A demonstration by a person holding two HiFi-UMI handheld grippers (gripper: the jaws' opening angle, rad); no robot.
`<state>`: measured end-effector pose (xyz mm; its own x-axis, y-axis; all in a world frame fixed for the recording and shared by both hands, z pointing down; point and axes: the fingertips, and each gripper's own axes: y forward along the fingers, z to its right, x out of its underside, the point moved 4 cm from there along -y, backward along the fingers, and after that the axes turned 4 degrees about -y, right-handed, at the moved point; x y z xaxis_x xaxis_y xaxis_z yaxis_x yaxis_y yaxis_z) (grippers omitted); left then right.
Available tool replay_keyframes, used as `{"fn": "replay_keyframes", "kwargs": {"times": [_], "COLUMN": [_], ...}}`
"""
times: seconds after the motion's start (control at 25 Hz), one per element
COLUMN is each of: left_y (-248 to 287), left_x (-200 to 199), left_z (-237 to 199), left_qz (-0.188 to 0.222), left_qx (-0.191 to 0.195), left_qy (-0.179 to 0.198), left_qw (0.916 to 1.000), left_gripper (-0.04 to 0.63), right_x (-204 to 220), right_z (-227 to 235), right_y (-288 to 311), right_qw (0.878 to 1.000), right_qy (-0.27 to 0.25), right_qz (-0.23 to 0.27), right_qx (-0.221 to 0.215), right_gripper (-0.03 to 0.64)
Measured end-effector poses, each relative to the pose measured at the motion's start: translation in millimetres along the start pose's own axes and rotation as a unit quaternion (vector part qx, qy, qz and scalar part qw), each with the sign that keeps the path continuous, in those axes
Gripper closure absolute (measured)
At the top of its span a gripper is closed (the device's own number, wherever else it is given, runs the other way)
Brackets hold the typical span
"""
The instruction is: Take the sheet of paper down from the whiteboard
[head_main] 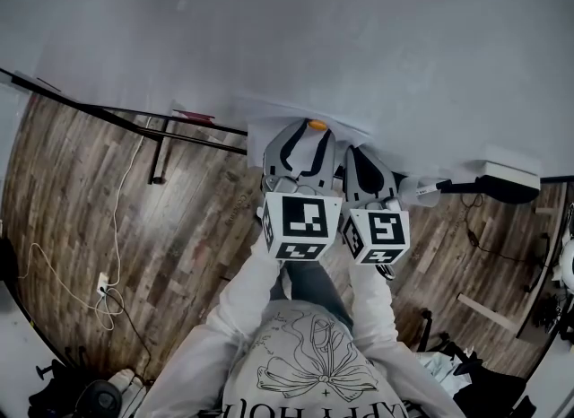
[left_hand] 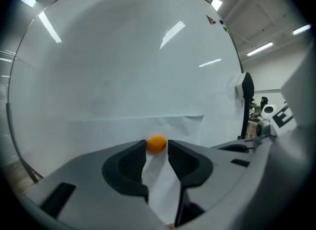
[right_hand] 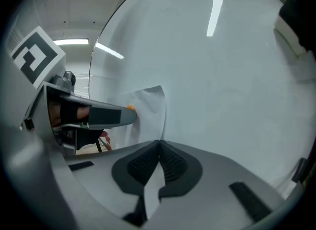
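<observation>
A white sheet of paper (head_main: 262, 132) hangs on the whiteboard (head_main: 359, 39), pinned by a small orange magnet (head_main: 317, 125). In the left gripper view the magnet (left_hand: 156, 143) sits right between the tips of my left gripper (left_hand: 157, 148). Its jaws stand on either side of the magnet, and I see no firm pinch. The paper (left_hand: 163, 125) shows behind and below them. My right gripper (right_hand: 159, 146) is shut on the sheet's right edge (right_hand: 148, 108), which curls off the board. The left gripper (right_hand: 106, 116) shows at that view's left.
A black-and-white holder (head_main: 502, 181) sticks out from the board's lower right. The board's dark stand bars (head_main: 157, 138) cross the wooden floor at left. A white cable (head_main: 112, 282) lies on the floor at left. Dark gear (head_main: 81, 394) sits at the bottom left.
</observation>
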<state>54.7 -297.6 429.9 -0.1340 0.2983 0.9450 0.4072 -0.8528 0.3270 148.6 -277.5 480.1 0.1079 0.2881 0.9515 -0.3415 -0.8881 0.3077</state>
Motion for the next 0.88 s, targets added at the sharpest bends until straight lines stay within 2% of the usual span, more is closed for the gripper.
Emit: {"fn": "replay_keyframes", "kwargs": {"times": [0.32, 0.6, 0.88], "left_y": [1, 0, -5], "left_x": [0, 0, -3], "left_z": [-1, -2, -5], "left_qz": [-0.004, -0.003, -0.005], "left_qx": [-0.015, -0.007, -0.003], "left_qy": [-0.002, -0.025, -0.023], "left_qw": [0.9999, 0.9997, 0.9997], "left_gripper": [0.469, 0.480, 0.482], "right_x": [0, -3, -7], "right_z": [1, 2, 5], "right_y": [0, -3, -12], "right_qw": [1.000, 1.000, 1.000], "right_qy": [0.000, 0.003, 0.008], "right_qz": [-0.004, -0.005, 0.001], "right_qx": [0.001, 0.007, 0.021], "right_gripper": [0.614, 0.614, 0.615]}}
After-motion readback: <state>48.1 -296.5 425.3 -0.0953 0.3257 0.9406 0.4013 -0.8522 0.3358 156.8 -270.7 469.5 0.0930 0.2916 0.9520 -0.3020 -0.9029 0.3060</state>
